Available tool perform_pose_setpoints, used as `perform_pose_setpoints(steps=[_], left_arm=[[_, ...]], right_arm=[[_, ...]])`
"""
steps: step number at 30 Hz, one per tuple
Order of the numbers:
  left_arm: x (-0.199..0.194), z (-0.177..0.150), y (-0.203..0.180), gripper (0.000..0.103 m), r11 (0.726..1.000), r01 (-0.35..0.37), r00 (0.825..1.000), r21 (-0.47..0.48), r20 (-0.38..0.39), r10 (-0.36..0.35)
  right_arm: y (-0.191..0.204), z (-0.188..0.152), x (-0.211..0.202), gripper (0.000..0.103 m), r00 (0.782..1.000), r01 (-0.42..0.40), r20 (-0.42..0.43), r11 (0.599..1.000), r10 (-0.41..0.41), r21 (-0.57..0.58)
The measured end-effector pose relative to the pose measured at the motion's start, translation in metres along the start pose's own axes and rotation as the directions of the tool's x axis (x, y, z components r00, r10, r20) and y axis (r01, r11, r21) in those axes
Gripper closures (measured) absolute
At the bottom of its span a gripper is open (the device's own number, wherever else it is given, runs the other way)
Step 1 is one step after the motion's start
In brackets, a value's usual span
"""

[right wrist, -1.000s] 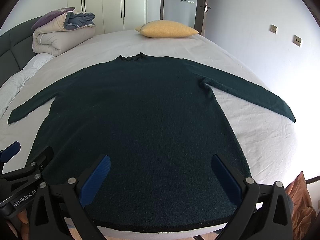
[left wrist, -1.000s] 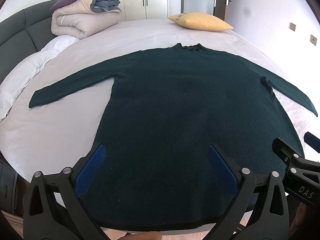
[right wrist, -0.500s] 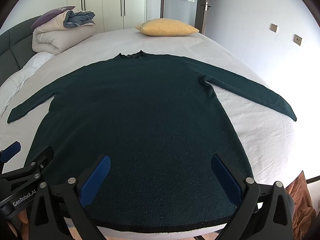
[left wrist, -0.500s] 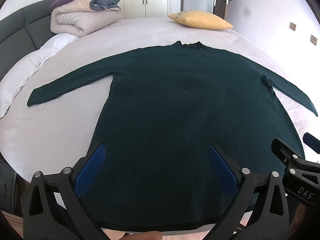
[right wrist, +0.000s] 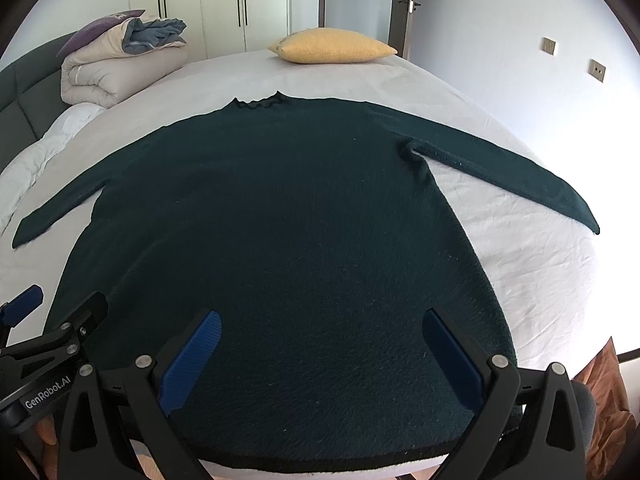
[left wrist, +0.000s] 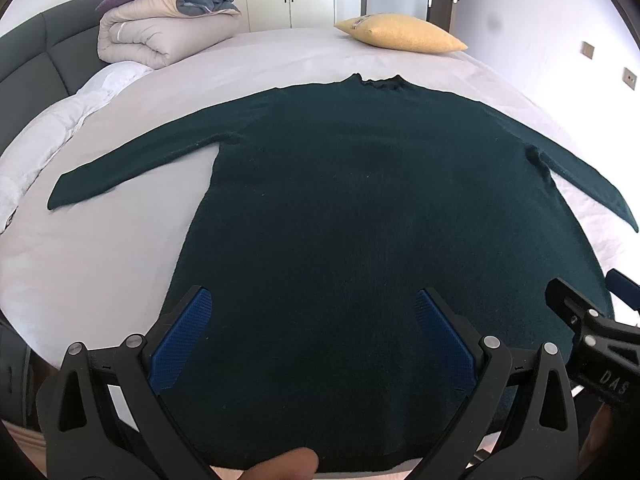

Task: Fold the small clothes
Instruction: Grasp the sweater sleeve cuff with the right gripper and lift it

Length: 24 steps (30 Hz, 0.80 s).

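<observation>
Change: both views sit slightly farther forward over the dark green sweater; its hem lies lower in frame; a fingertip shows larger below that hem.

— Where are the two cameras looking from?
— Both sit low at the near bed edge, side by side, facing its far end; each sees the whole sweater and the yellow pillow.
</observation>
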<state>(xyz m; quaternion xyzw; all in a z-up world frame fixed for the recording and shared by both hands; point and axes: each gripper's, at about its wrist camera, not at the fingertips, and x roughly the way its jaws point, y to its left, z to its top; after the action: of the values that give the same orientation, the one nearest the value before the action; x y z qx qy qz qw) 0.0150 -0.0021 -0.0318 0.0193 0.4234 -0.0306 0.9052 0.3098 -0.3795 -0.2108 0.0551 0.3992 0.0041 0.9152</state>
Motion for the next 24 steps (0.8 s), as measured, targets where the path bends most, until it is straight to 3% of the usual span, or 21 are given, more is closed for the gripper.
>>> perform_pose_setpoints(steps=[3, 8, 11, 14, 15, 18, 20, 21, 24], left_arm=[[0.006, 0.006, -0.001, 0.000, 1.000, 0.002, 1.000, 0.003, -0.002, -0.002], [0.021, 0.021, -0.003, 0.000, 0.998, 0.068, 0.997, -0.005, -0.034, -0.068], [0.029, 0.037, -0.005, 0.000, 0.997, 0.081, 0.996, -0.007, -0.035, -0.081], [0.040, 0.057, -0.010, 0.000, 0.996, 0.091, 0.995, -0.018, -0.043, -0.092], [0.046, 0.065, -0.012, 0.000, 0.994, 0.102, 0.994, -0.030, -0.046, -0.103], [0.061, 0.082, -0.018, 0.000, 0.984, 0.170, 0.983, -0.049, -0.063, -0.173], [0.070, 0.090, -0.023, 0.000, 0.974, 0.217, 0.972, -0.062, -0.078, -0.222], [0.075, 0.095, -0.025, 0.000, 0.970, 0.234, 0.968, -0.071, -0.076, -0.239], [0.082, 0.107, -0.031, 0.000, 0.957, 0.272, 0.961, -0.101, -0.015, -0.275]], right_arm=[[-0.022, 0.006, 0.000, 0.000, 1.000, -0.008, 0.001, 0.999, 0.008, 0.051], [-0.084, 0.021, 0.000, 0.000, 1.000, -0.010, 0.024, 0.986, 0.006, 0.168], [-0.146, 0.034, -0.001, 0.000, 0.999, 0.015, 0.040, 0.961, -0.027, 0.277], [-0.228, 0.043, 0.002, 0.000, 0.999, 0.007, 0.044, 0.896, -0.029, 0.443], [-0.268, 0.044, 0.003, 0.000, 0.999, -0.016, 0.052, 0.842, -0.014, 0.539], [-0.335, 0.047, 0.014, 0.000, 0.996, -0.092, 0.077, 0.720, 0.054, 0.687], [-0.379, 0.038, 0.026, 0.000, 0.991, -0.131, 0.086, 0.596, 0.103, 0.792], [-0.403, 0.031, 0.035, 0.000, 0.985, -0.160, 0.103, 0.501, 0.141, 0.851], [-0.428, 0.021, 0.044, 0.000, 0.970, -0.228, 0.174, 0.381, 0.172, 0.896]])
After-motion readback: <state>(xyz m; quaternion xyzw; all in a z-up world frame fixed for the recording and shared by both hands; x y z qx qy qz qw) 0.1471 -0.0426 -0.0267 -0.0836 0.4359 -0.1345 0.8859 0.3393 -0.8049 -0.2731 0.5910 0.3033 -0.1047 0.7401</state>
